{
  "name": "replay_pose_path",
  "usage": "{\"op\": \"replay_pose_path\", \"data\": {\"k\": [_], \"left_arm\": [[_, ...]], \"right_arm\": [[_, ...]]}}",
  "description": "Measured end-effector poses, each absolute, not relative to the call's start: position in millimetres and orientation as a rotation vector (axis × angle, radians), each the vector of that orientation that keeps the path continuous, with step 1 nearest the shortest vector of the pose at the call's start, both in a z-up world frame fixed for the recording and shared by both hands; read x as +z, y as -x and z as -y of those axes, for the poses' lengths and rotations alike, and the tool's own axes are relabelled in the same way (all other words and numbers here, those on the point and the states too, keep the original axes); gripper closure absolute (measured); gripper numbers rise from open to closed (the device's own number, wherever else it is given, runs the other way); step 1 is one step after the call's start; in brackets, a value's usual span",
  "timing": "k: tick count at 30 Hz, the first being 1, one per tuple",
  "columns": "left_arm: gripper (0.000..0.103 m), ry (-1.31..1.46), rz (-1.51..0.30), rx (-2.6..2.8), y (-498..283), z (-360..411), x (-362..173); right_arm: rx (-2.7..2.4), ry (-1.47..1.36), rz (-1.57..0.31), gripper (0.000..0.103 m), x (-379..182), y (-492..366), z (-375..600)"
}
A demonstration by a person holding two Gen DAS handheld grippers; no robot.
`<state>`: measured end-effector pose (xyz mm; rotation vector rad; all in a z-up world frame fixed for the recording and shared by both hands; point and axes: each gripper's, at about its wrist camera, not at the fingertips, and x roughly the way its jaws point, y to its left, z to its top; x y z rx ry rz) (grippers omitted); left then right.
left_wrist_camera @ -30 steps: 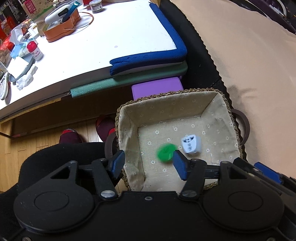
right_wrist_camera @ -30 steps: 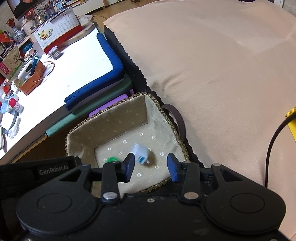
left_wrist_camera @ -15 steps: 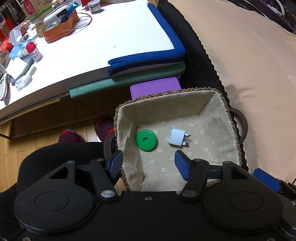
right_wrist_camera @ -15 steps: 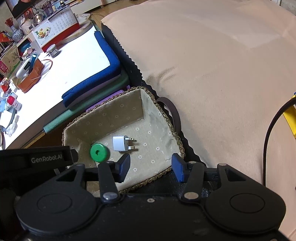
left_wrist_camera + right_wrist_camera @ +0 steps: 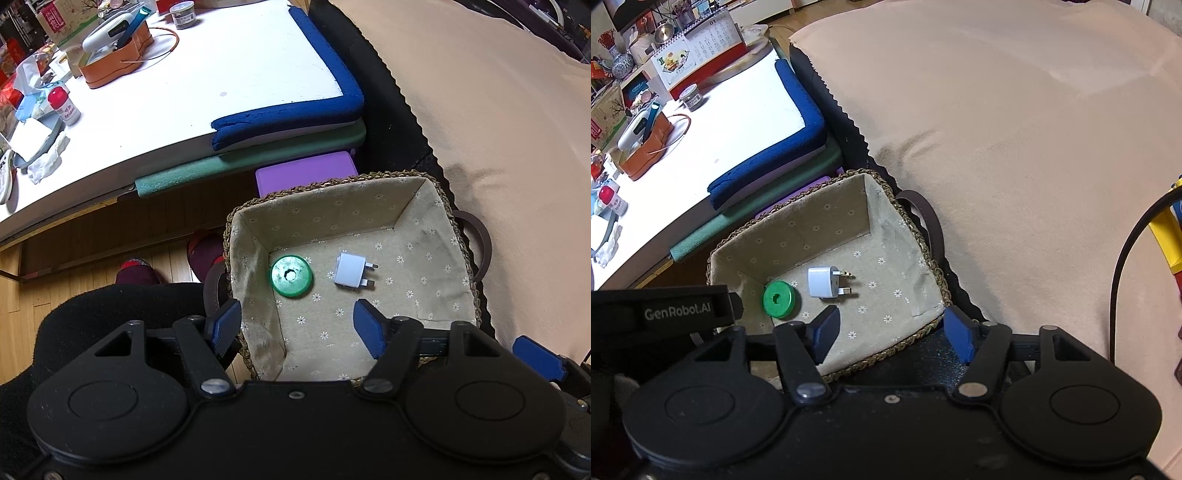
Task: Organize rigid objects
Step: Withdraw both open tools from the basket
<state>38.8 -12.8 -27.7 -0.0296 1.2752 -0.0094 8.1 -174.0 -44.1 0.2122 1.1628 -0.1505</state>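
A woven basket (image 5: pixel 447 206) (image 5: pixel 925 240) with a flowered cloth lining stands below both grippers. On its floor lie a green disc (image 5: pixel 291 276) (image 5: pixel 779 299) and, to its right, a white plug adapter (image 5: pixel 351 275) (image 5: pixel 823 282) with its prongs pointing right. My left gripper (image 5: pixel 297 328) hangs over the basket's near left corner, its jaws opening and nothing between them. My right gripper (image 5: pixel 892 332) hangs over the near right rim, its jaws also opening and nothing in them. A blue fingertip (image 5: pixel 539 356) of the right gripper shows at the right of the left wrist view.
A beige blanket (image 5: pixel 1015 129) covers the surface right of the basket. Left of it is a white table (image 5: pixel 177 85) with blue and green padded edges, an orange tray, bottles and tissues. A purple block (image 5: pixel 306 173) sits behind the basket. A black cable (image 5: pixel 1126 266) and yellow object lie at far right.
The green disc and the white plug adapter dropped from between the jaws and came to rest on the basket floor. Both grippers' jaws have spread wider.
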Motion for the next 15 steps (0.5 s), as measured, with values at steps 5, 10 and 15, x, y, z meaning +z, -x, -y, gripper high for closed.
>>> {"op": "replay_pose_path", "data": {"k": [5, 10, 15], "left_arm": [[0.038, 0.025, -1.273, -0.014, -38.0, 13.7, -27.2], [0.036, 0.030, -1.266, -0.025, -35.8, 13.8, -25.4], [0.036, 0.036, -1.261, -0.034, -33.9, 12.7, -23.8]], "right_arm": [[-0.156, -0.208, -1.163, 0.036, -44.0, -6.3, 175.2], [-0.160, -0.206, -1.163, 0.033, -44.7, -4.2, 176.7], [-0.170, -0.203, -1.163, 0.033, -45.3, -0.1, 179.2]]}}
